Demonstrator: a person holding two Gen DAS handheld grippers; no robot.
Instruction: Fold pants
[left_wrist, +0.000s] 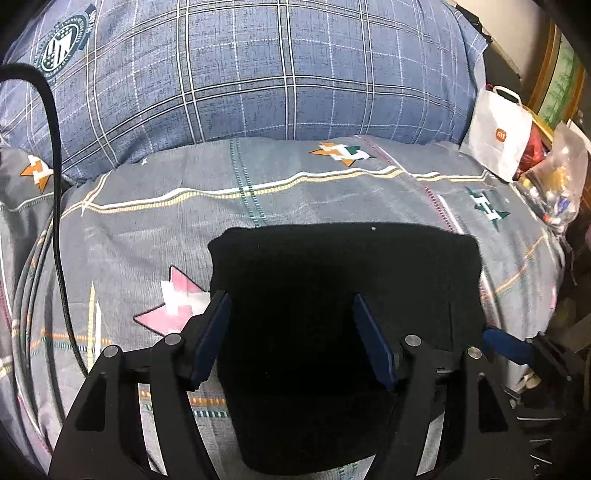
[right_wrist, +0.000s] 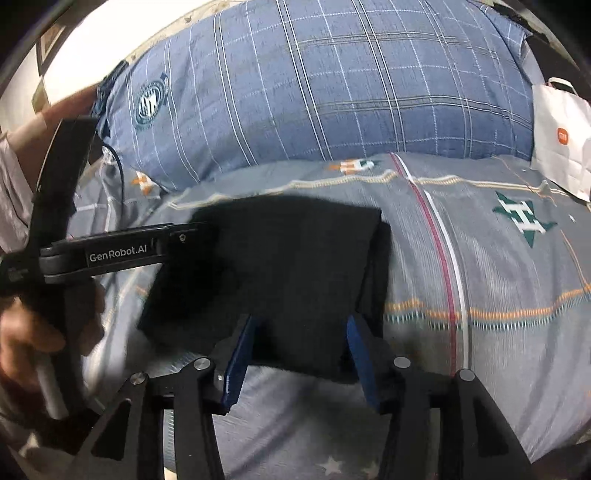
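Note:
The black pants (left_wrist: 343, 295) lie folded into a compact rectangle on the grey patterned bedsheet (left_wrist: 258, 192). My left gripper (left_wrist: 291, 325) is open, its blue-padded fingers spread over the near left part of the pants, holding nothing. In the right wrist view the pants (right_wrist: 280, 266) lie flat, with a folded edge along their right side. My right gripper (right_wrist: 301, 339) is open over the near edge of the pants, empty. The left gripper (right_wrist: 192, 230) shows at the left there, over the pants' far left corner. The right gripper's blue fingertip (left_wrist: 506, 343) shows at the right of the pants.
A large blue plaid pillow (left_wrist: 258, 74) lies behind the pants. A white paper bag (left_wrist: 498, 136) and a clear bag of small items (left_wrist: 561, 177) stand at the bed's right edge. Black cables (left_wrist: 55, 206) run along the left. A hand (right_wrist: 22, 339) grips the left tool.

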